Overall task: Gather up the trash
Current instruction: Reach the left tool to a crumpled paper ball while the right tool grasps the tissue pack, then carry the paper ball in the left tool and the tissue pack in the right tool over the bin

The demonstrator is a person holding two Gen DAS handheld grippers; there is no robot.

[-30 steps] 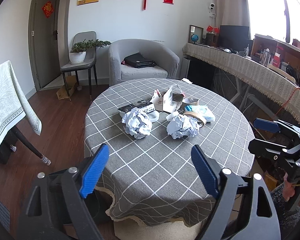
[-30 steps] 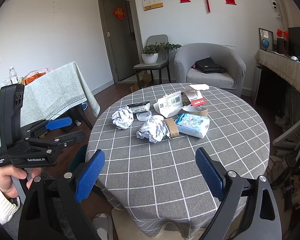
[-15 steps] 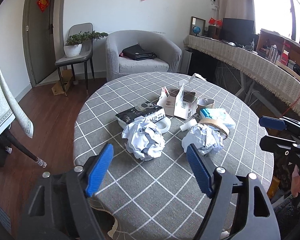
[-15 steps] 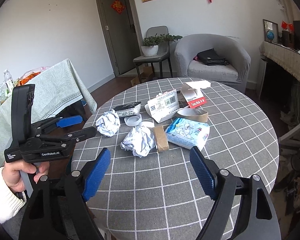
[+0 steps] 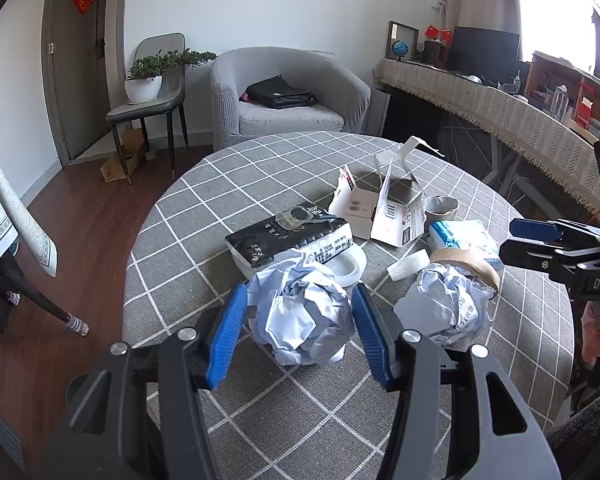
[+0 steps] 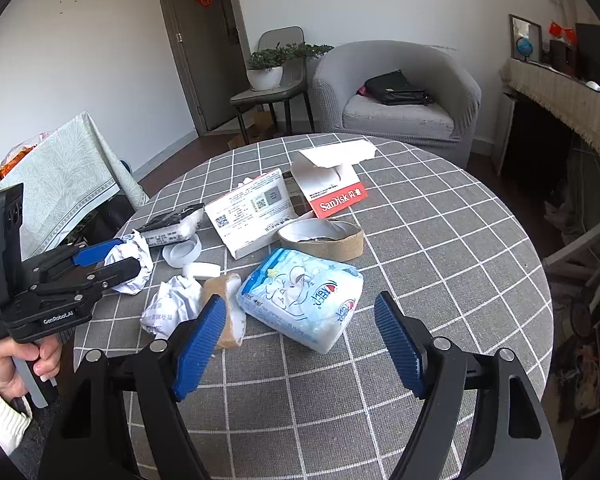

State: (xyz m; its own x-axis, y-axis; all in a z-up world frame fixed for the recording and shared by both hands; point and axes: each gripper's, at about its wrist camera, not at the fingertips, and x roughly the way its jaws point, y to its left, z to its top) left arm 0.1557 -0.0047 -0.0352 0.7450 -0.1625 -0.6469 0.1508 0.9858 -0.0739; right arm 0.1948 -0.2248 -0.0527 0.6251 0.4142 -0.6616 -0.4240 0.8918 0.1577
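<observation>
Trash lies on a round table with a grey checked cloth (image 5: 204,200) (image 6: 440,240). My left gripper (image 5: 299,320) (image 6: 128,256) straddles a crumpled white paper ball (image 5: 304,312) (image 6: 134,260). Its jaws are closing, and the blue pads flank the ball without visibly squeezing it. A second paper ball (image 5: 444,308) (image 6: 172,304) lies to the right, against a brown tape roll (image 5: 472,260) (image 6: 220,300). My right gripper (image 6: 300,344) (image 5: 508,238) hangs just in front of a blue-white tissue pack (image 6: 304,300) (image 5: 460,232). Its jaws are narrowing, still wide apart and touching nothing.
Behind the balls are a black packet (image 5: 288,236), a white tape ring (image 6: 182,252), a torn white box (image 6: 252,208), a SanDisk carton (image 6: 332,184) and a cardboard ring (image 6: 320,236). A grey armchair (image 5: 292,92) stands beyond the table. There is a cloth-covered table (image 6: 60,168) at the left.
Both grippers came forward and down toward the trash. The left jaws narrowed around the near paper ball. The right jaws narrowed a little in front of the tissue pack.
</observation>
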